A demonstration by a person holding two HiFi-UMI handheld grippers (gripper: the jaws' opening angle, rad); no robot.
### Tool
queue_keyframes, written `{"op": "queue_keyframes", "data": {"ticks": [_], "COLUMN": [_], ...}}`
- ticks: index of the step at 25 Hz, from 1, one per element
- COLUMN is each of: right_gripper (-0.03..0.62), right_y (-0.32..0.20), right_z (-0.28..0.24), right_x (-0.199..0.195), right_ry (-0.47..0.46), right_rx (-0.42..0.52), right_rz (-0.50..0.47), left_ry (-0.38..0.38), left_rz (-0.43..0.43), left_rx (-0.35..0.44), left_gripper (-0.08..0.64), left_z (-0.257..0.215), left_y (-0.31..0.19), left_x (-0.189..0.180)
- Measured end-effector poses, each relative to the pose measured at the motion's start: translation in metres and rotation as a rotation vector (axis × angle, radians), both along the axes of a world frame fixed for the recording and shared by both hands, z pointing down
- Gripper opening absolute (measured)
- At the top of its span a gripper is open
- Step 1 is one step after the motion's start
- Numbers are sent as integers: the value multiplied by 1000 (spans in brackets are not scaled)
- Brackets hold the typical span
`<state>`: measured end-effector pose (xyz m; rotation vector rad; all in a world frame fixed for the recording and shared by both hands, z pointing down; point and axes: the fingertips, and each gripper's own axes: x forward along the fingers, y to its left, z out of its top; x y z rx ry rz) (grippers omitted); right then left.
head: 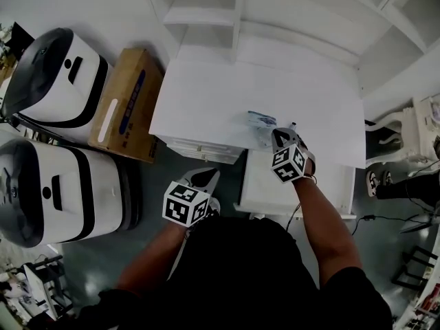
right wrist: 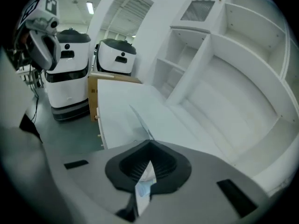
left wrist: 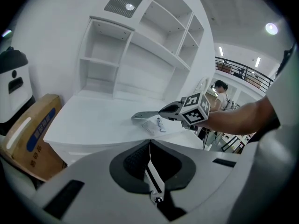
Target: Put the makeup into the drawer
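Note:
A thin flat makeup sachet [head: 261, 119] with blue print hangs just above the white desk top [head: 206, 102], and my right gripper [head: 275, 133] is shut on it. In the right gripper view the sachet [right wrist: 140, 120] sticks out edge-on past the closed jaws [right wrist: 149, 141]. From the left gripper view, the right gripper [left wrist: 161, 112] holds it above another white packet [left wrist: 150, 126] and a small tube [left wrist: 160, 124] lying on the desk. An open white drawer [head: 275, 208] sits below the desk's front right. My left gripper [head: 212, 174] hovers at the desk's front edge, shut and empty.
Open shelves [head: 227, 12] rise at the back of the desk. A cardboard box [head: 127, 102] and two white machines [head: 58, 81] [head: 55, 191] stand on the floor to the left. A person [left wrist: 219, 87] stands far off.

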<state>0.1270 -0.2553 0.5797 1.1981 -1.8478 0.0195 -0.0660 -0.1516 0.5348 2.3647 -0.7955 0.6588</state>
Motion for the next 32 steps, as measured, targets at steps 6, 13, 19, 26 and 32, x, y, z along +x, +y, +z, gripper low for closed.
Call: {"op": "queue_keyframes", "data": {"ticks": [6,13,19,26,32], "right_gripper": [26,26,26,26,26], "right_y": [-5,12,43,97,136], "right_z": [-27,-61,-88,-73,-23], "right_x": [1,-1,2,22,39], "right_ry": [-67,-99,-148,-188,-198], "right_rx": [32,87,126,93,-18], "right_rz": [37,29,47,119,179], "left_ry": [-9,-6,-5,-17,-21], "left_rz": [2,14,35,69,98], "left_rx": [14,24,32,47,39], "left_gripper": [11,11,11,11,11], "left_z": [-4,-8,-9,-1,7], "left_y": [2,8,10,10,11], "left_x": [-4,0,9,27,44]}}
